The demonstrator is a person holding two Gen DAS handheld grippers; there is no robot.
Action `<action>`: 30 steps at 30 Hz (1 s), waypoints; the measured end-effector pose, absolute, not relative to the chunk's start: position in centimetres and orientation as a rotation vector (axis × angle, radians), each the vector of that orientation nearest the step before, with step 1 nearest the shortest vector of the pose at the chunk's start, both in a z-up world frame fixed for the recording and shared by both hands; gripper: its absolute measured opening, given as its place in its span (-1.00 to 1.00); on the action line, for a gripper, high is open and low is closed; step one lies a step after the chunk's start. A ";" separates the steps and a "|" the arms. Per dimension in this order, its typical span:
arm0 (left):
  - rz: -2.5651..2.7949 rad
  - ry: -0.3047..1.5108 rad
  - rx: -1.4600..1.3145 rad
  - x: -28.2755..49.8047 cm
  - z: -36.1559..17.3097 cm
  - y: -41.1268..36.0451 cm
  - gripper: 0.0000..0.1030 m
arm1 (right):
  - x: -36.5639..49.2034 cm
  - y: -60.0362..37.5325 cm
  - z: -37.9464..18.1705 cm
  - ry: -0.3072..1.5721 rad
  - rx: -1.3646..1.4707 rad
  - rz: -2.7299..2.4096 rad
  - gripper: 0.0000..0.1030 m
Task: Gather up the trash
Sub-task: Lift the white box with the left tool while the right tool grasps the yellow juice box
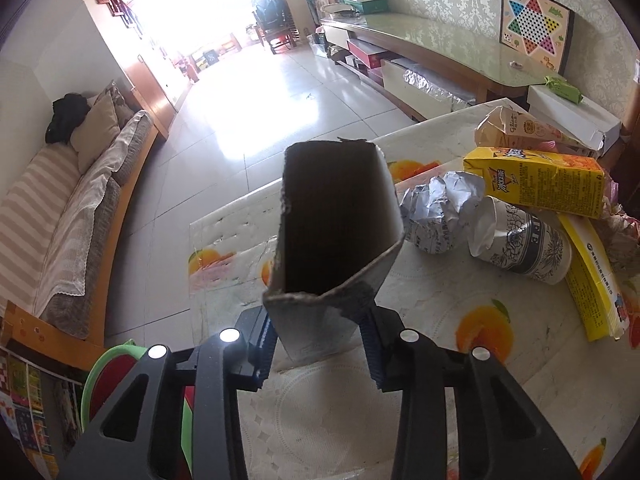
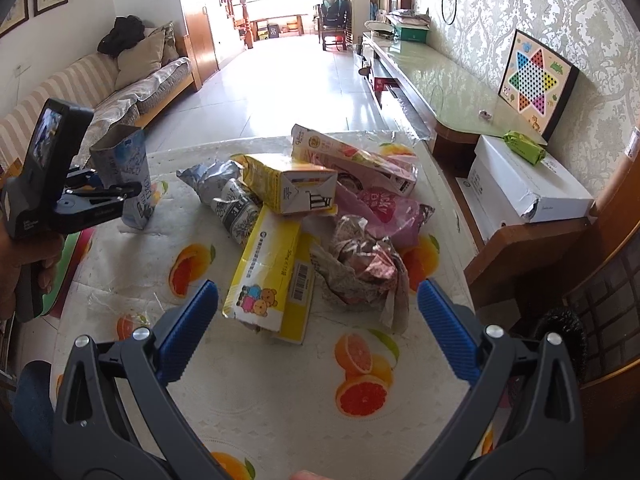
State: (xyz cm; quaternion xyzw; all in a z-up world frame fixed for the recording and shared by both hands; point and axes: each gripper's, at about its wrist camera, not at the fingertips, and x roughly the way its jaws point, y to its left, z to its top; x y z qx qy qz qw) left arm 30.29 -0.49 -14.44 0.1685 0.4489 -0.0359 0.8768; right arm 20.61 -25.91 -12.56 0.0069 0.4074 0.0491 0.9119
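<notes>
Gripping an opened blue-and-white carton (image 1: 336,232) upright in the left gripper (image 1: 320,344) above the table's (image 2: 248,392) left edge, while hovering the right gripper (image 2: 318,312), jaws wide, before the trash pile (image 2: 304,216) mid-table.

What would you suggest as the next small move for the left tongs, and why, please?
Probably carry the opened carton left toward the green-rimmed bin by the table edge: the left tongs already clamp it, while the right tongs hang open over the pile.
</notes>
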 end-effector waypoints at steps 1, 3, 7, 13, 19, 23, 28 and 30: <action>-0.076 0.935 0.345 30.0 -14.3 -0.1 -0.34 | 21.2 -25.8 -12.3 0.832 0.007 0.103 0.91; -0.080 0.931 0.328 29.2 -14.1 0.2 -0.34 | 22.7 -25.5 -11.9 0.816 -0.014 0.109 0.91; -0.083 0.918 0.276 27.2 -13.4 0.9 -0.34 | 26.3 -25.1 -11.8 0.812 -0.037 0.120 0.91; -0.084 0.900 0.203 24.8 -12.6 1.8 -0.34 | 31.5 -24.1 -14.0 0.893 -0.070 0.162 0.91; -0.079 0.894 0.163 23.4 -12.3 2.9 -0.33 | 33.2 -23.1 -15.6 0.947 -0.093 0.188 0.66; -0.073 0.891 0.153 23.4 -12.2 3.2 -0.33 | 32.4 -22.4 -15.9 0.952 -0.111 0.204 0.29; -0.071 0.880 0.141 23.0 -11.9 3.5 -0.33 | 30.3 -21.3 -14.6 0.915 -0.138 0.233 0.26; -0.071 0.877 0.134 22.8 -11.9 3.6 -0.33 | 29.2 -21.0 -13.8 0.888 -0.147 0.246 0.25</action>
